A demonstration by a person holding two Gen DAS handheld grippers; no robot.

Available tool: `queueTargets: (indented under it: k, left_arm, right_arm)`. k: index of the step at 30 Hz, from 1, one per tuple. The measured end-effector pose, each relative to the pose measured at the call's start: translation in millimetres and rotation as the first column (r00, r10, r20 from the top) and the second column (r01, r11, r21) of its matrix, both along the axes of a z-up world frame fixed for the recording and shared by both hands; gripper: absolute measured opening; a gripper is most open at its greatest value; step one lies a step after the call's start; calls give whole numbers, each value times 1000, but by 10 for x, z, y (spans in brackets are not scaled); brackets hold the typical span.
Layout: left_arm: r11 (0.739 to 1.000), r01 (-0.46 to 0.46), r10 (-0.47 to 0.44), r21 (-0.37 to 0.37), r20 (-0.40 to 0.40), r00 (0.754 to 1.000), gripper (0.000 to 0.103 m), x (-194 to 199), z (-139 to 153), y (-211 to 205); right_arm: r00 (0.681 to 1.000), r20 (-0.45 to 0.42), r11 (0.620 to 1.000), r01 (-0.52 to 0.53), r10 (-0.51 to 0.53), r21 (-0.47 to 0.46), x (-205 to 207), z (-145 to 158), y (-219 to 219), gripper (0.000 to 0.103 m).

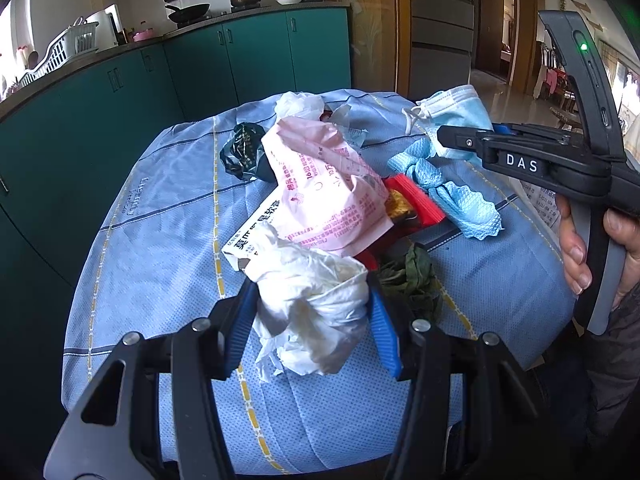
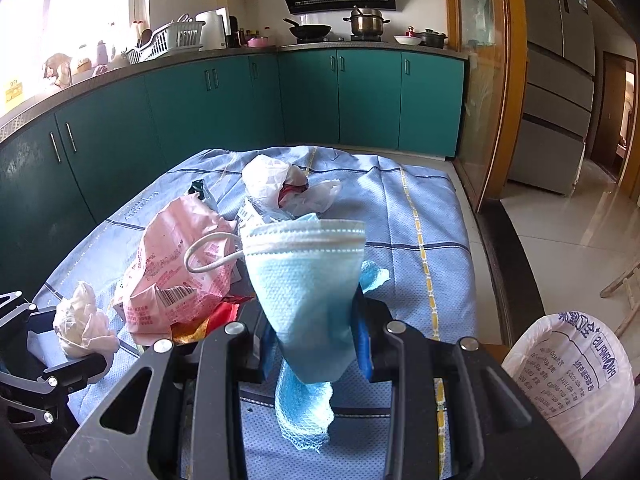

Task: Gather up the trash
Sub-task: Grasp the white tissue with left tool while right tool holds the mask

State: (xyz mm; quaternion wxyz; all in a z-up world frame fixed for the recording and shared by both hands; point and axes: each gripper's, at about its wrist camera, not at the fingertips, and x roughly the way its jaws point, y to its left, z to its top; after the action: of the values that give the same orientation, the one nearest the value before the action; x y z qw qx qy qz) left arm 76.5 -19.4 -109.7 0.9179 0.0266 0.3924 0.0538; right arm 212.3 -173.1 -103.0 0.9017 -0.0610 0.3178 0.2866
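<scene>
My left gripper [image 1: 310,316] is shut on a crumpled white tissue [image 1: 312,304] and holds it just above the blue cloth-covered table [image 1: 160,240]; the tissue also shows in the right wrist view [image 2: 82,324]. My right gripper [image 2: 316,328] is shut on a blue face mask [image 2: 308,280], lifted over the table; the mask also shows in the left wrist view [image 1: 460,120]. Trash lies in a pile: a pink printed wrapper [image 1: 320,184], a red snack packet [image 1: 416,204], a blue mesh cloth [image 1: 452,196], wilted green leaves [image 1: 412,280], a dark green wrapper [image 1: 242,152].
A white plastic bag [image 1: 300,104] lies at the table's far side. A white printed bag [image 2: 576,376] hangs at the right of the table. Teal kitchen cabinets [image 2: 240,92] stand behind, with pots on the counter. Tiled floor lies to the right.
</scene>
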Motion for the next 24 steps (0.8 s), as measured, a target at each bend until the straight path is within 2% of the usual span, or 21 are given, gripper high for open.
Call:
queueTargets:
  k: [12, 24]
  left_arm:
    - [1000, -3, 3, 13, 13, 1000, 54, -13, 26, 4]
    - [999, -20, 18, 25, 87, 996, 53, -72, 180, 12]
  right_arm:
    - [1000, 10, 1000, 4, -4, -4, -36, 5, 21, 32]
    - [1000, 21, 999, 12, -13, 32, -49, 40, -82, 32]
